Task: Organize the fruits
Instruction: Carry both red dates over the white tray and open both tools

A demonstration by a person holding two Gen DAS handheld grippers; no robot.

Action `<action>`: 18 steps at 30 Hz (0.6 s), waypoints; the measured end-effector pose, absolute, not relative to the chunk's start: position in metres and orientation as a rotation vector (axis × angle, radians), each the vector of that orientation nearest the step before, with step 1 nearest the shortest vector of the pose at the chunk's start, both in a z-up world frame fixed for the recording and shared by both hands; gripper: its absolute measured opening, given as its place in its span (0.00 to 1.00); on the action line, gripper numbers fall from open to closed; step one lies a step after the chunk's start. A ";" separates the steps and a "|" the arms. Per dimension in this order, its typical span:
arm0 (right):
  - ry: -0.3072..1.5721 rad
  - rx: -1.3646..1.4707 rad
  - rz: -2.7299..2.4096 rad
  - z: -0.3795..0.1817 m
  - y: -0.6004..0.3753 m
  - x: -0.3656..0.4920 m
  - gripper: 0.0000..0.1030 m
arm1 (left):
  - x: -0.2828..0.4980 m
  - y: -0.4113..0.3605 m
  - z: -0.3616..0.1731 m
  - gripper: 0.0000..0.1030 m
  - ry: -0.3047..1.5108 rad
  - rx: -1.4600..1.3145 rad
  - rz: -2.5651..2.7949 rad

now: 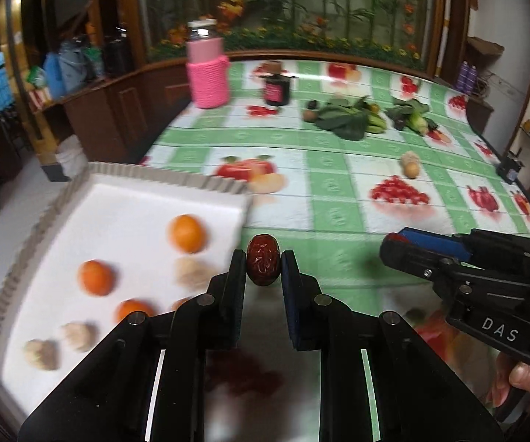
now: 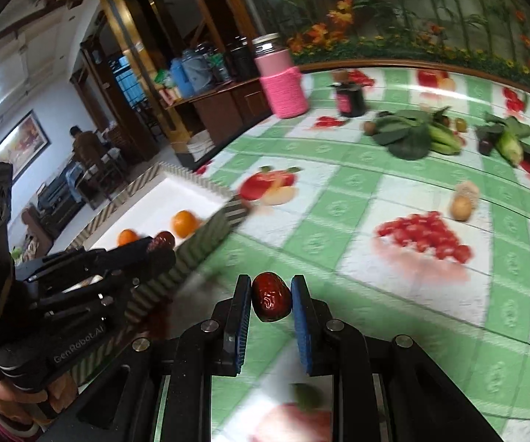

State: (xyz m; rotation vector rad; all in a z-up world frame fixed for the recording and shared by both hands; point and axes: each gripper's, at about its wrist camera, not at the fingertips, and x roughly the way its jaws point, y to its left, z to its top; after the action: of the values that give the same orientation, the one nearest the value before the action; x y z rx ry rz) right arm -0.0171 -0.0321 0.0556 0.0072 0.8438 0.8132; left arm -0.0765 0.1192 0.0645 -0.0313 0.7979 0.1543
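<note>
while both hands are up over the table (image 1: pixel 338 199), each tool is clenched on its own red date. the left tool (image 1: pixel 263 266) has a wrinkly red date (image 1: pixel 263 264) pinched between its pads, hanging just past the near right corner of the white tray (image 1: pixel 125 199). from the right wrist view the same left tool (image 2: pixel 154 248) sits over the tray's striped edge with the date poking out at its tip. the right tool (image 2: pixel 270 296) grips a second, shinier red date (image 2: pixel 269 296) above the green checked tablecloth with fruit prints.

inside the tray there are three oranges (image 1: pixel 186 232) plus a few pale lumpy fruits (image 1: pixel 79 336), all a bit blurry. further back on the table: a pink knit-covered jar (image 1: pixel 207 70), a small dark jar (image 1: pixel 276 90), a heap of leafy greens (image 1: pixel 346 119) and a lone tan fruit (image 1: pixel 411 165) sitting well apart from the tray. a thumb shows under the right tool's handle in the left wrist view.
</note>
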 end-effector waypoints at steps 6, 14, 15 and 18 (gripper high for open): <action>0.826 -0.031 0.893 0.064 0.011 -0.045 0.21 | -0.111 0.156 0.072 0.18 0.761 -0.021 0.242; 0.793 -0.110 0.949 0.074 0.055 -0.072 0.21 | -0.143 0.199 0.070 0.18 0.760 -0.084 0.285; 0.794 -0.122 0.955 0.075 0.060 -0.076 0.21 | -0.146 0.203 0.069 0.18 0.765 -0.093 0.285; 0.798 -0.135 0.974 0.074 0.071 -0.079 0.21 | -0.155 0.217 0.066 0.18 0.775 -0.116 0.300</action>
State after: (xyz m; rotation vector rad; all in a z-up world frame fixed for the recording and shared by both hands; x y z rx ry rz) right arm -0.0788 0.0707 0.0741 -0.1349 0.7980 0.9737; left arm -0.1552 0.2167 0.0664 -0.1159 0.7754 0.2997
